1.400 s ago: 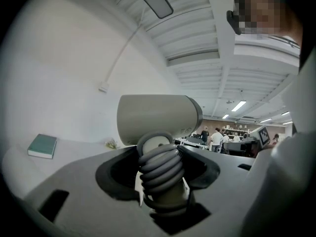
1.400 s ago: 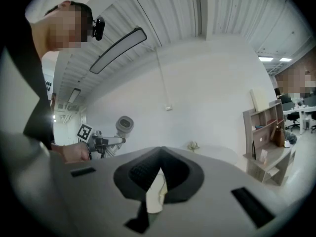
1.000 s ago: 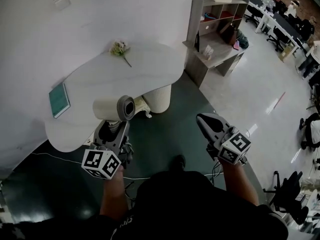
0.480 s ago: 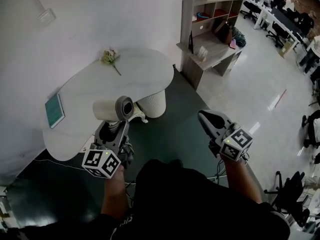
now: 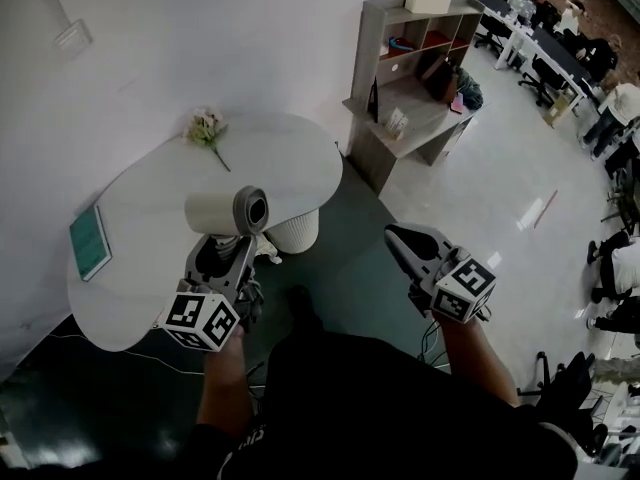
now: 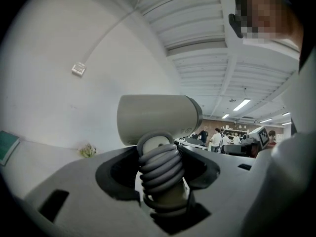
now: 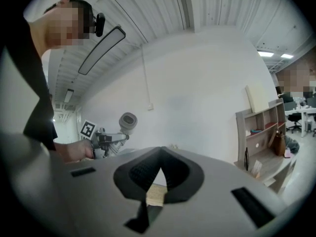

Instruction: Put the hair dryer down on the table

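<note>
Hair dryer (image 5: 226,211) sits clamped in left hand-held gripper (image 5: 226,250).

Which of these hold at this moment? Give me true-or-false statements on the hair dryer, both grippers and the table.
1. The left gripper grips the hair dryer by its handle. True.
2. The hair dryer lies on the table. False: it is held up, off the tabletop.
3. The right gripper holds the flower. False: its fingers are shut on nothing; the flower lies on the table.
4. A teal book lies on the table. True.
</note>
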`<control>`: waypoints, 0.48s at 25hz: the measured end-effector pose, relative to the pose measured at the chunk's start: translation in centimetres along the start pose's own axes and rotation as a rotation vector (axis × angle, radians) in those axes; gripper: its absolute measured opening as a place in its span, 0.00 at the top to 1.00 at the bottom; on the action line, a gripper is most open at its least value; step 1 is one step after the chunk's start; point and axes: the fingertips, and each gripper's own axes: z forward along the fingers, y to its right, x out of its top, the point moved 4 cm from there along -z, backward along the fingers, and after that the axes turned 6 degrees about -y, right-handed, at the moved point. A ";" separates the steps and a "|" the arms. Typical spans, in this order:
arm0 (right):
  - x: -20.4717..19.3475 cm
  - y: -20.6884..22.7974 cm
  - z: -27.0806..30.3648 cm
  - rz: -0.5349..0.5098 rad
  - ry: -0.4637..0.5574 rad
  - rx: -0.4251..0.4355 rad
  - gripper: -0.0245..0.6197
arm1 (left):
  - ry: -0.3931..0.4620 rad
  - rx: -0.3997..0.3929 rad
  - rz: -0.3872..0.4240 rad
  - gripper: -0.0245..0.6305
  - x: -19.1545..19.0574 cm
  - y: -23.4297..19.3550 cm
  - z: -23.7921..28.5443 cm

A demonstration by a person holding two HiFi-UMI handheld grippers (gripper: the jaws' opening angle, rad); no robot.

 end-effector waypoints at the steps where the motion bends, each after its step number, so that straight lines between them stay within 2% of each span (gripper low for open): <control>1: 0.4 0.7 1.0 -0.003 -0.003 -0.007 0.95 | 0.001 -0.004 0.000 0.58 0.3 -0.9 0.9; 5: 2.5 3.6 5.8 -0.016 -0.018 -0.032 0.95 | 0.005 -0.035 0.009 0.58 2.0 -4.5 5.1; 8: 3.9 4.6 10.3 -0.035 -0.036 -0.017 0.95 | 0.008 -0.055 0.026 0.58 3.2 -7.3 8.2; 12: 4.9 5.4 15.3 -0.024 -0.060 -0.007 0.95 | -0.008 -0.086 -0.004 0.58 4.1 -10.7 11.0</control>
